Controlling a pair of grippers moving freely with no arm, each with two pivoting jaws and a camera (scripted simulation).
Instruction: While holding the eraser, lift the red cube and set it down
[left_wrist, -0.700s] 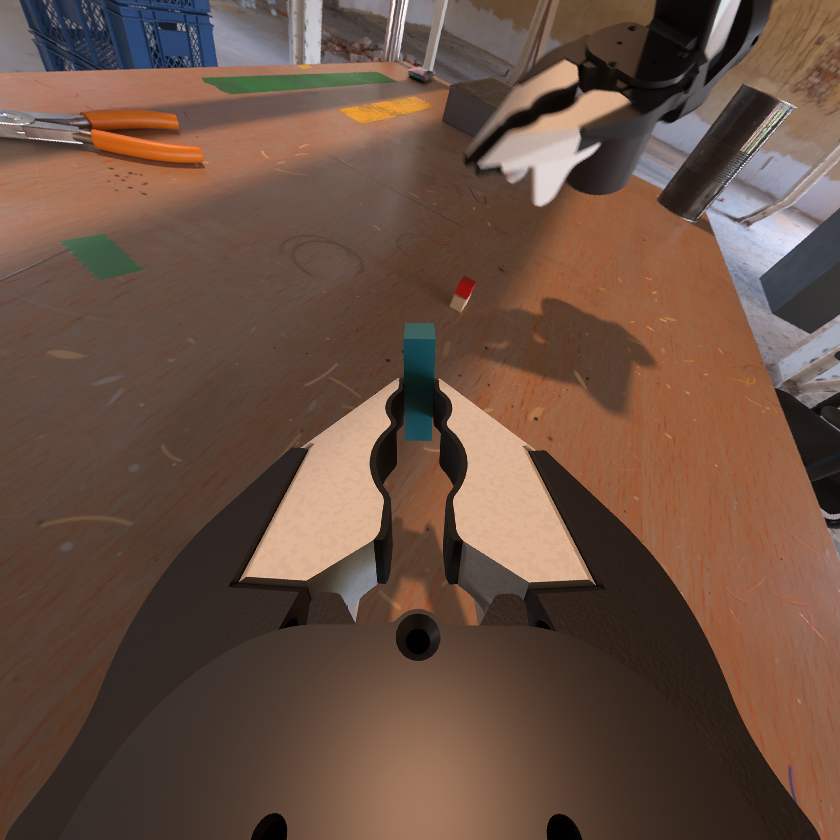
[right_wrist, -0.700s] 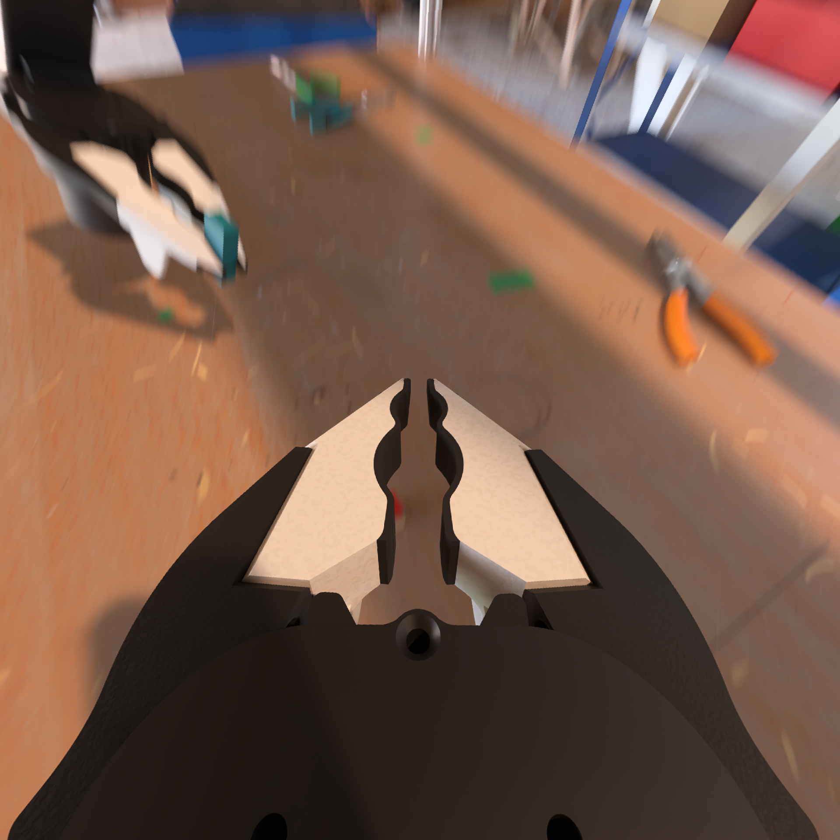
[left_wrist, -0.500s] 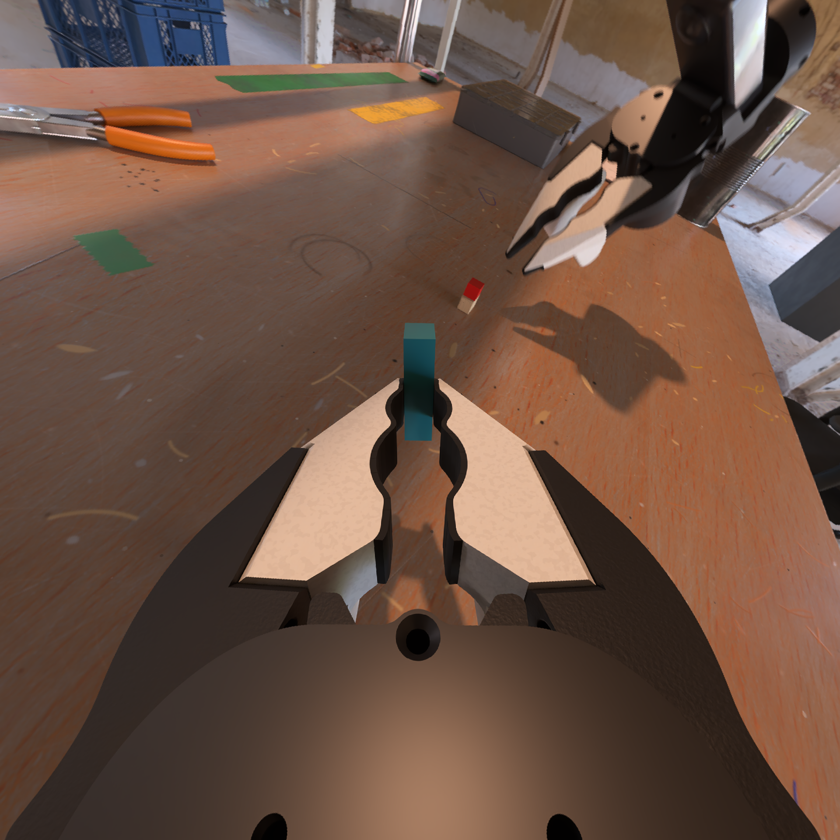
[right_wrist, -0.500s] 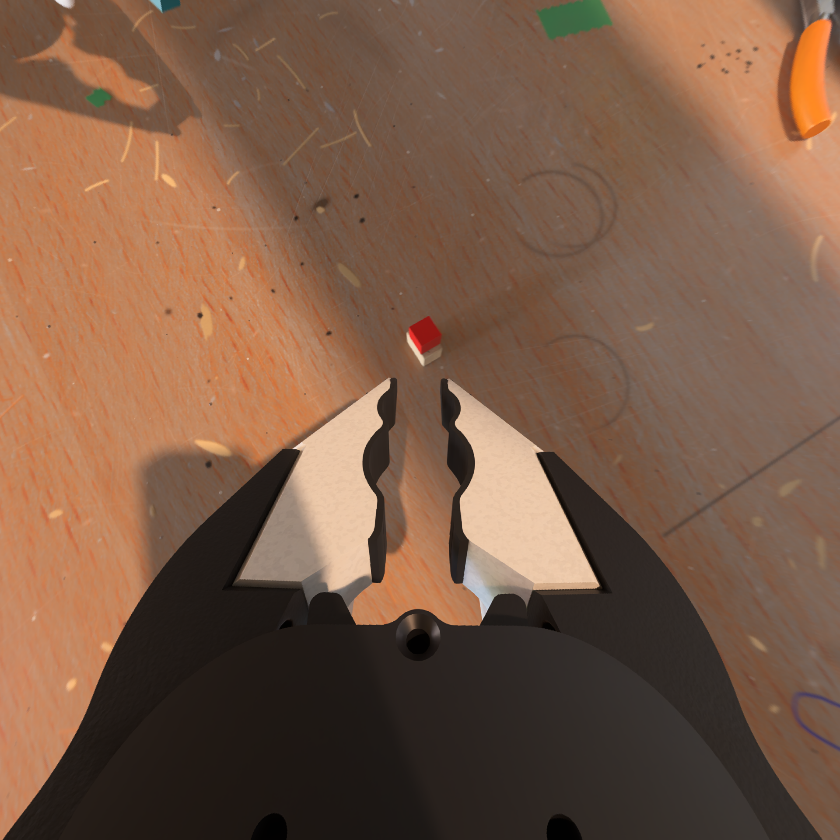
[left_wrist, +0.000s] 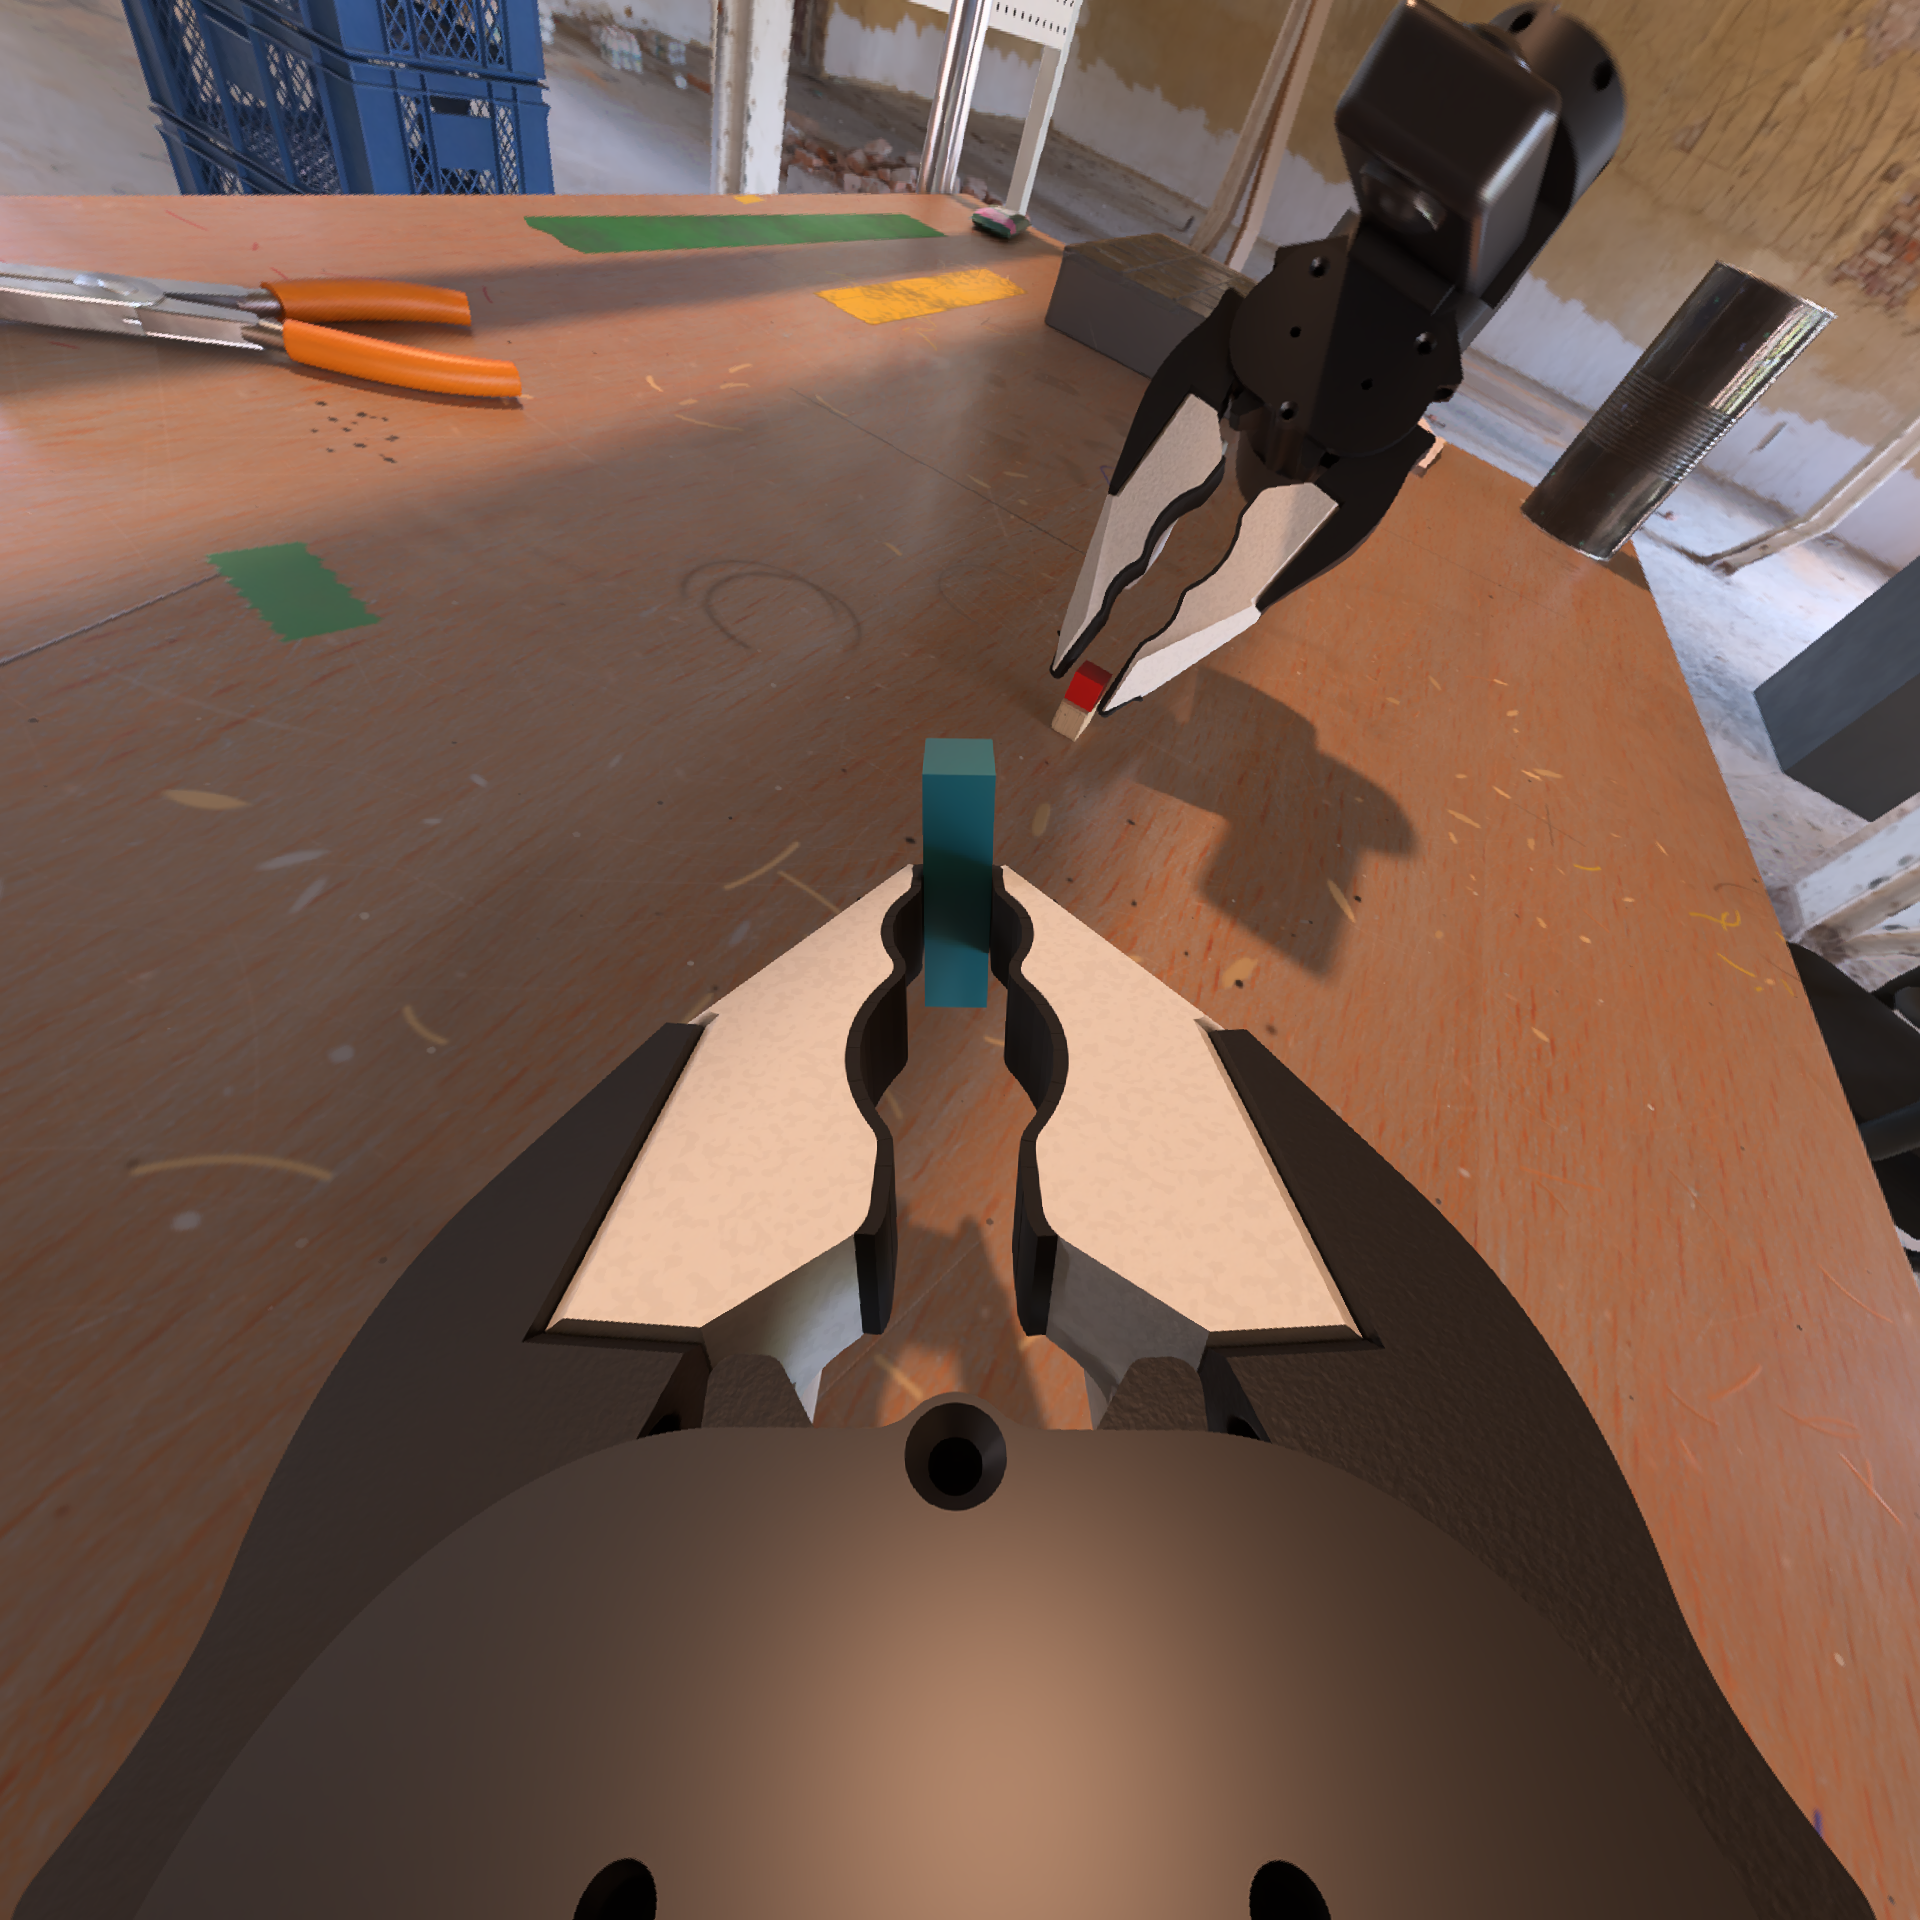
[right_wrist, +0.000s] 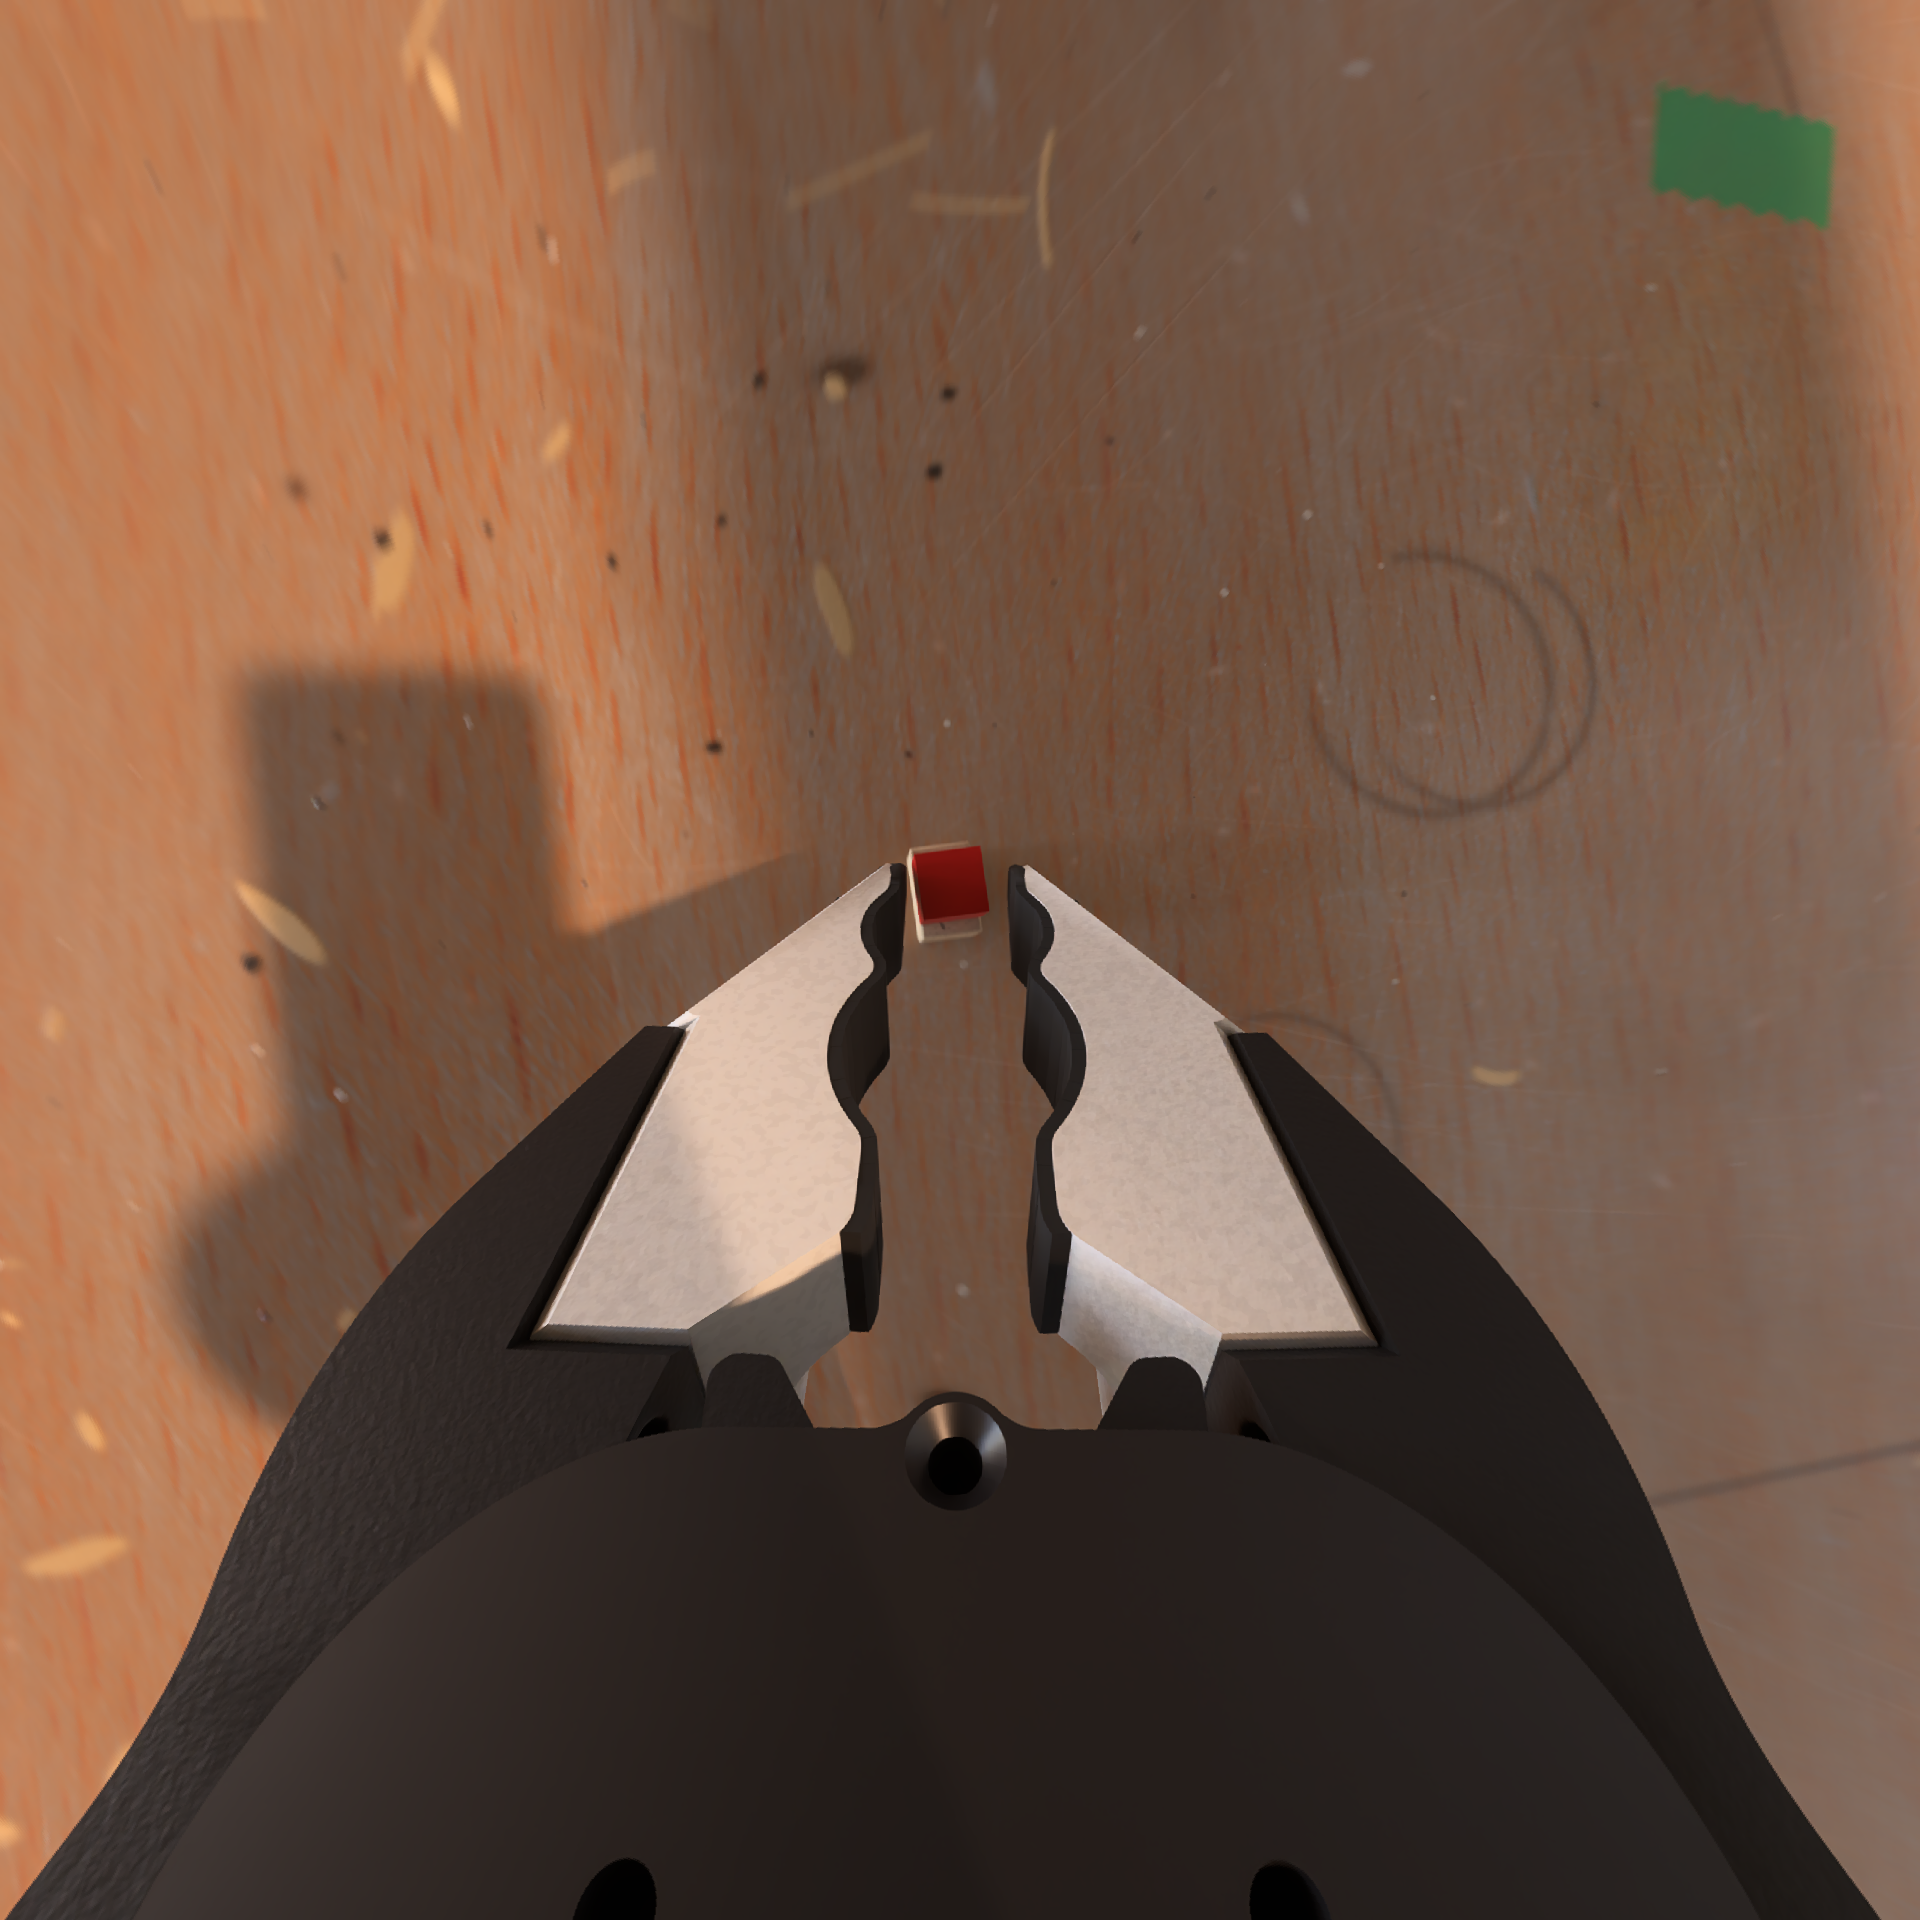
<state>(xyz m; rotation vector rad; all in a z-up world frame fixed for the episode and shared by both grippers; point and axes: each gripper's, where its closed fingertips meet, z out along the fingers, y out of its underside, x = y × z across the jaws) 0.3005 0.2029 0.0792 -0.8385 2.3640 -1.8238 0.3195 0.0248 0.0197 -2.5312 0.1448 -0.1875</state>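
My left gripper is shut on a teal eraser and holds it upright above the wooden table. The small red cube with pale sides sits on the table beyond it. My right gripper points down over the cube, open, with a fingertip on each side of it. In the right wrist view the right gripper straddles the red cube. The left fingertip is close to the cube. A small gap shows on the right side.
Orange-handled pliers lie at the far left. Green tape patches and a yellow patch mark the table. A grey block and a metal cylinder stand at the far right edge. Blue crates are behind.
My right gripper has swung over, come down and opened wider around the red cube. My left gripper has kept hold of the eraser and barely moved.
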